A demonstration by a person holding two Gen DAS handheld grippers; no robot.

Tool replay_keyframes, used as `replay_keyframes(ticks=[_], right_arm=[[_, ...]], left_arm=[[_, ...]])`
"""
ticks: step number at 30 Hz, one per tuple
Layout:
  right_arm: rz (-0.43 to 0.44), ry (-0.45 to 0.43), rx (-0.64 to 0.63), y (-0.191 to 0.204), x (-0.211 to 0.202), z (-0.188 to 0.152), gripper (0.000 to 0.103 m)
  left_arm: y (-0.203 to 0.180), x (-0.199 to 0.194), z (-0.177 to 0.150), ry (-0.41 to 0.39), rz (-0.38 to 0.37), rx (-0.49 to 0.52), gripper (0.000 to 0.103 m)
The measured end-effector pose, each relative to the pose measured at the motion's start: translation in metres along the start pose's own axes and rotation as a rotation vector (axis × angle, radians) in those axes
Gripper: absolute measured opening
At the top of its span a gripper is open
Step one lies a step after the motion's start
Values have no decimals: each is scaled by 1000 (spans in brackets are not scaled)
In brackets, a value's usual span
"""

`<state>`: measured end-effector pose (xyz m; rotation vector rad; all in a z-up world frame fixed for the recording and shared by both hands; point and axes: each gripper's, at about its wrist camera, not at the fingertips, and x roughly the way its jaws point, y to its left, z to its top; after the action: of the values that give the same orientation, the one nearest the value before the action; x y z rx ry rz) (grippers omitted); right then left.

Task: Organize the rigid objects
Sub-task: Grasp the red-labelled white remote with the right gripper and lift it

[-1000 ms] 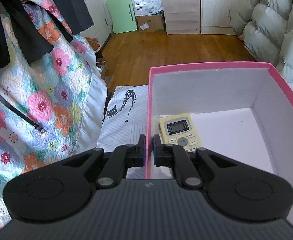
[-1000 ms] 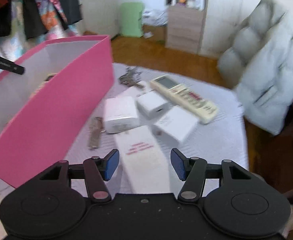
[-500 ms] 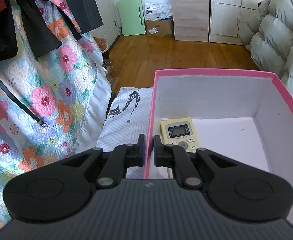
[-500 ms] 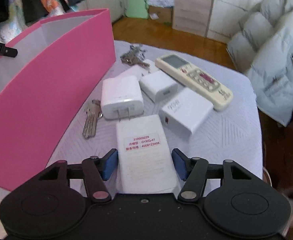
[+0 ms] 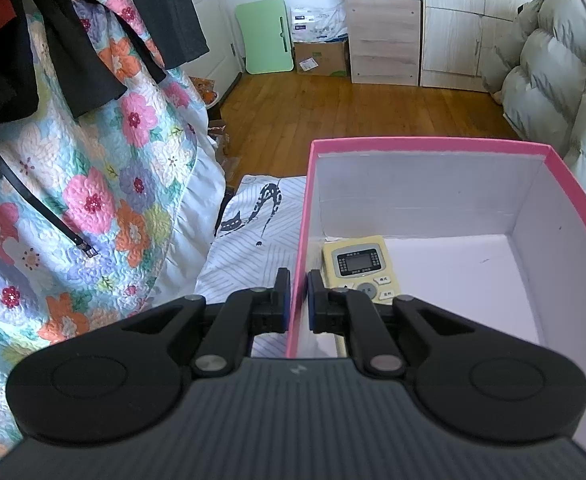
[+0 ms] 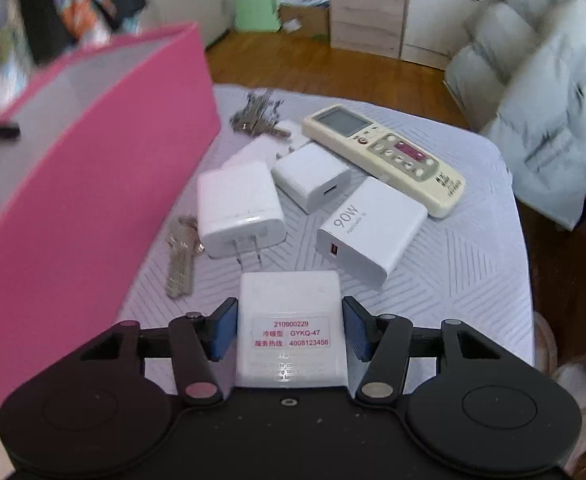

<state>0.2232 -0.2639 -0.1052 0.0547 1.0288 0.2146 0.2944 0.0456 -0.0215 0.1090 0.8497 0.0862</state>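
My left gripper (image 5: 299, 296) is shut on the left wall of the pink box (image 5: 425, 146). A yellow remote (image 5: 357, 264) lies inside the box at its left. The box also shows in the right wrist view (image 6: 93, 184). My right gripper (image 6: 289, 330) is open, its blue pads on either side of a white remote with a red-lettered label (image 6: 291, 332), apart from it. Beyond lie a white plug charger (image 6: 237, 208), a small white charger (image 6: 313, 178), a 90W charger (image 6: 369, 228) and a cream remote (image 6: 385, 156).
Keys (image 6: 181, 256) lie beside the box and a key bunch (image 6: 257, 116) lies farther back, all on a grey-striped cloth (image 6: 453, 264). A floral quilt (image 5: 73, 200) hangs at the left. A puffy coat (image 6: 533, 120) sits at the right.
My right gripper has moved forward and down, so the labelled white remote now lies between its open pads. The left gripper stays clamped on the box wall; its view has tilted slightly.
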Motion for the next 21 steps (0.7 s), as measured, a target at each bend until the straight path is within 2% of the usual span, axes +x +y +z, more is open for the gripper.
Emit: replay_keyframes(ticks=[4,15,21], right_arm=[[9,-106,59,-2,-27,-9,61],[48,-305,111,10,-95,-14,61],[23,-396,55,26,-124,-5,61]], left_arm=[[-1,-1,-1,-6,-3,-7,7],[-2,-5,-2,-20,-9,-21,7],[-1,-5,-2,-20,-11,-26,7]])
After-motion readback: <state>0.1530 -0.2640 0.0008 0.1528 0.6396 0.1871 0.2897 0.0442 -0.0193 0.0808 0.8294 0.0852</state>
